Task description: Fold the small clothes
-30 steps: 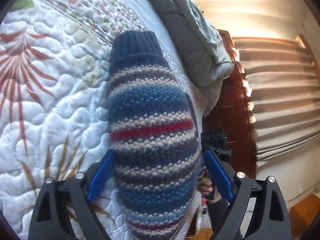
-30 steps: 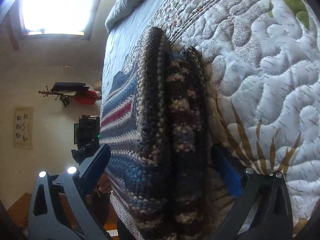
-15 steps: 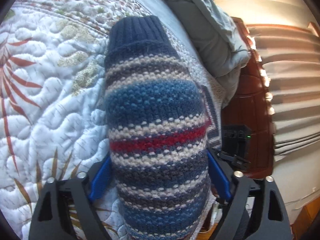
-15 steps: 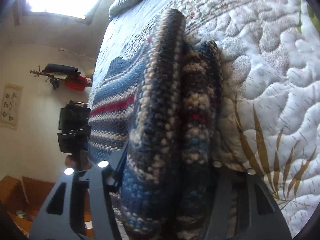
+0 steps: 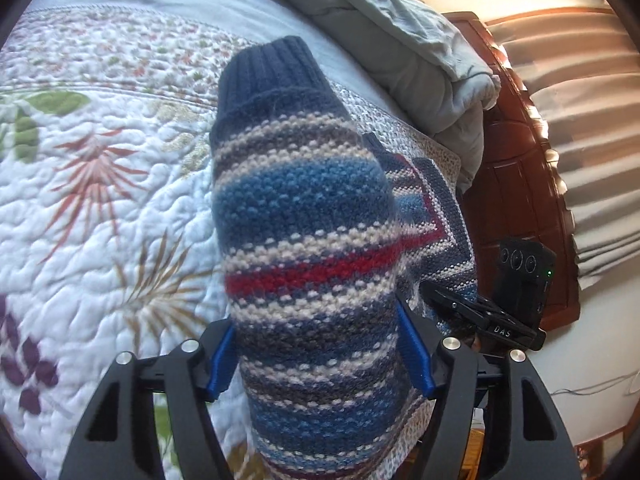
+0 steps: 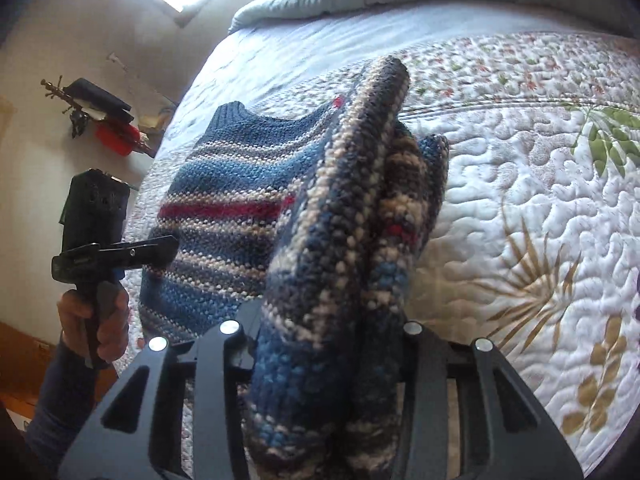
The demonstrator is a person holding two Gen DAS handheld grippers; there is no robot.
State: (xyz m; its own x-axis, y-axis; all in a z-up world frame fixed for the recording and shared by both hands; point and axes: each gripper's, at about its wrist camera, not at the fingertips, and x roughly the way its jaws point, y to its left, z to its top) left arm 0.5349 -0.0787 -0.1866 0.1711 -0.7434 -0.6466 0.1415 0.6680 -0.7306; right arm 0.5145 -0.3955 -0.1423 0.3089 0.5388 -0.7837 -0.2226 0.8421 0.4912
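Quilted bed (image 5: 100, 220), lower frame: both grippers' jaws have just been closing; left gripper (image 5: 320, 364) and right gripper (image 6: 320, 344) now clench the striped sweater (image 5: 308, 260), lifted off the quilt mid-frame. Fold starting, likely.

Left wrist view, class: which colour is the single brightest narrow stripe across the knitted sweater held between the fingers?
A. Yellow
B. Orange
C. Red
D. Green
C. One red band crosses the striped sweater amid blue, cream and grey rows, just ahead of the left gripper, whose blue pads press on the knit from both sides.
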